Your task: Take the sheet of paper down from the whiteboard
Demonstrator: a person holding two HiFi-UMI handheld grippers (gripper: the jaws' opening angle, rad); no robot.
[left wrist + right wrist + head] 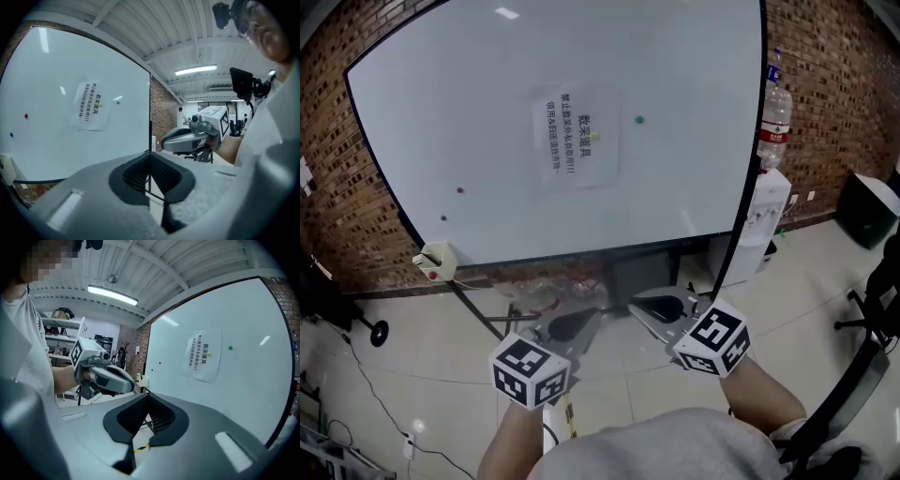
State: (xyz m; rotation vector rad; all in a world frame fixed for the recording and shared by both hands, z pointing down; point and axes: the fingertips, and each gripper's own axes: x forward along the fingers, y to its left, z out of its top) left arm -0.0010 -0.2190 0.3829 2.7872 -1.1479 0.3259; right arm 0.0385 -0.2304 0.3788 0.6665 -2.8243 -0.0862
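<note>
Left gripper (150, 164): jaws together, ribbed black pads meeting along one thin seam, nothing between them. It is held low in front of the board, well apart from it, pointing toward it; grey moulded shell, cube of black-and-white square markers at the wrist.

Far left: rough red brick wall (337, 216). Small white box (434, 261) with a red spot sits at the lower left corner of the whiteboard (441, 112). Board is large, glossy white with a thin dark frame, and ceiling lights reflect on it. Round red magnet (459, 190) and a darker one below it, low on the left part of the board.

Sheet of paper (577, 136): on the board, near the middle and in the upper half. White rectangle, flat against the surface, columns of black and red print, small yellowish dot near its centre. Neither gripper touches it. Green magnet (639, 120) just right of the sheet, apart from it.

Right gripper (147, 406): jaws also together and empty, same grey shell and marker cube, level with the left one and close beside it.

Right of the board: clear plastic bottle (774, 112) with a red label, upright on a white box-shaped dispenser (766, 211). Pale glossy tiled floor (412, 375) below.
</note>
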